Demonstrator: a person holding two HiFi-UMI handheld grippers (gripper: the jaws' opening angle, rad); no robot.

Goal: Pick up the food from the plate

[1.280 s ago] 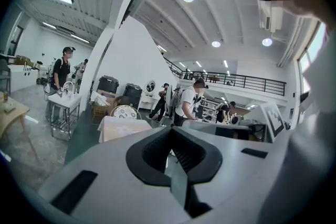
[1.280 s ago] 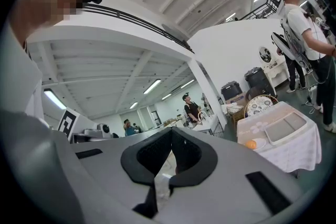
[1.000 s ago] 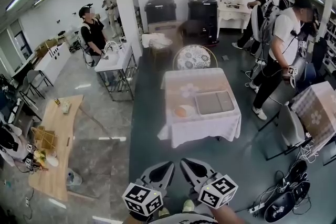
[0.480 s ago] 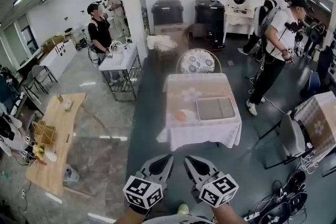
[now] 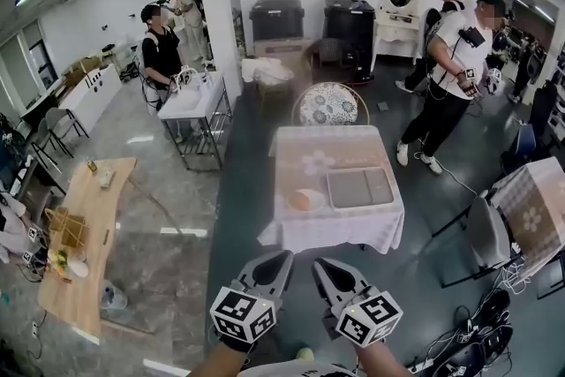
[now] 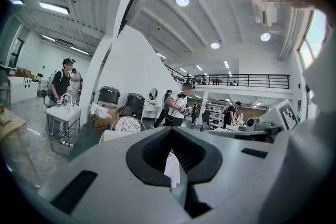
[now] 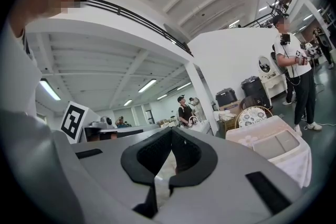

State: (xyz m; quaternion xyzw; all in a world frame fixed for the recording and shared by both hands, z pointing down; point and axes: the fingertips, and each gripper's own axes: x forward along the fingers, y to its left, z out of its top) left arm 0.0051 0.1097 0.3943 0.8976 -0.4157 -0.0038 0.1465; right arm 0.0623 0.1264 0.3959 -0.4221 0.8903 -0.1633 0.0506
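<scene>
I hold left tongs (image 5: pixel 277 264) and right tongs (image 5: pixel 323 269) clenched, empty, at lower centre; the round orange-tan food (image 5: pixel 306 199) sits mid-frame on the white-clothed bench (image 5: pixel 331 229). Arriving unopened, I'd likely shove it off.

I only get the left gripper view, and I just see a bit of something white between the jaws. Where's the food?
Observer: In the head view, the food sits on a plate near the table's near left corner.
Operator: What's next to it?
Observer: A grey tray, just to the right of it.
Operator: Is the other hand-held gripper holding anything?
Observer: No. The right hand-held gripper is shut and empty.
</scene>
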